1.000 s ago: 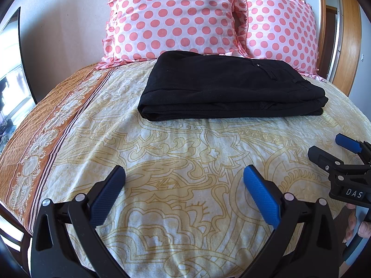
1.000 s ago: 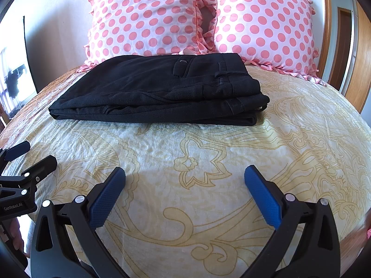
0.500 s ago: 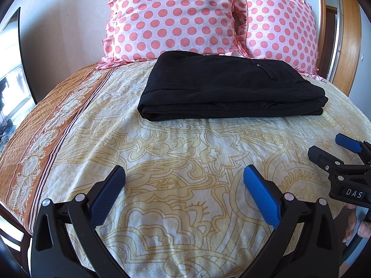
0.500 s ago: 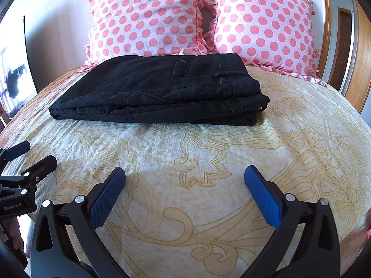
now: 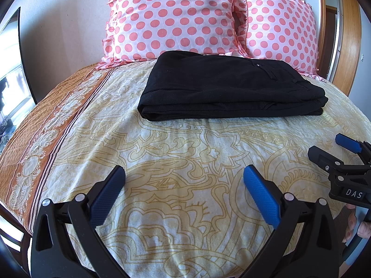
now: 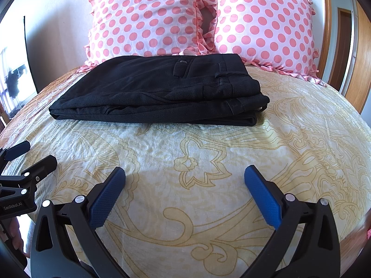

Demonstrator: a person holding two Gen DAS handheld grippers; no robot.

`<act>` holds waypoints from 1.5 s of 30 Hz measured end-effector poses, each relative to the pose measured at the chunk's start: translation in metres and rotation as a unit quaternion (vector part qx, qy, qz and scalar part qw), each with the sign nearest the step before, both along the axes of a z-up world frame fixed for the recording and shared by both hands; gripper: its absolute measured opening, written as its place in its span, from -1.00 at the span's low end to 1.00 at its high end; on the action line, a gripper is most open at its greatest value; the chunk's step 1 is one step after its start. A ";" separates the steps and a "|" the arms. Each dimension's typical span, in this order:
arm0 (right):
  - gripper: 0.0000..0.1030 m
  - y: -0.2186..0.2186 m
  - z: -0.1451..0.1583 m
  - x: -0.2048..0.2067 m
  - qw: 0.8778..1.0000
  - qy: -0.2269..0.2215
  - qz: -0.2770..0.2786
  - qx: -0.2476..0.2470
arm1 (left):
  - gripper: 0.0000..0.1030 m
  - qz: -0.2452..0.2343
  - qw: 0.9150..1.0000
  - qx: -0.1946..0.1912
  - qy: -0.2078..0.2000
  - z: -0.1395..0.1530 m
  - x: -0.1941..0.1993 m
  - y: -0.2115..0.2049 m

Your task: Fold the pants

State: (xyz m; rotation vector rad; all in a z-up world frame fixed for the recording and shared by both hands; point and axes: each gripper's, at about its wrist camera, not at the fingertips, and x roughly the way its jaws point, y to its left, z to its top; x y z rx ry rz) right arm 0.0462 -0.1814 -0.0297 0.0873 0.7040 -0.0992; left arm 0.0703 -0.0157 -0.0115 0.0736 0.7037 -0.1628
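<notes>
Pants (image 5: 231, 92) look done: a flat stacked fold on the bed (image 5: 185, 153), far end just in front of the pillows (image 5: 176, 16). Your left gripper (image 5: 184, 180) and right gripper (image 6: 184, 180) are both spread wide, holding nothing, hovering well short of the fabric. Main risk now is you: reach back in and a fingertip catches the top layer at the waistband (image 6: 234, 76), dragging it off square. The soft bedding would let the stack slide too.
</notes>
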 end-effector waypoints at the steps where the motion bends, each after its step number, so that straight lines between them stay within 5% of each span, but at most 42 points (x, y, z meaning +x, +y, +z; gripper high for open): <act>1: 0.97 0.000 0.000 0.000 1.000 0.000 0.000 0.000 | 0.97 0.000 1.000 0.000 0.000 0.000 0.000 0.000; 45: 0.97 0.000 0.000 -0.001 1.000 -0.001 0.000 0.000 | 0.97 0.003 1.000 0.002 0.018 0.001 0.008 0.002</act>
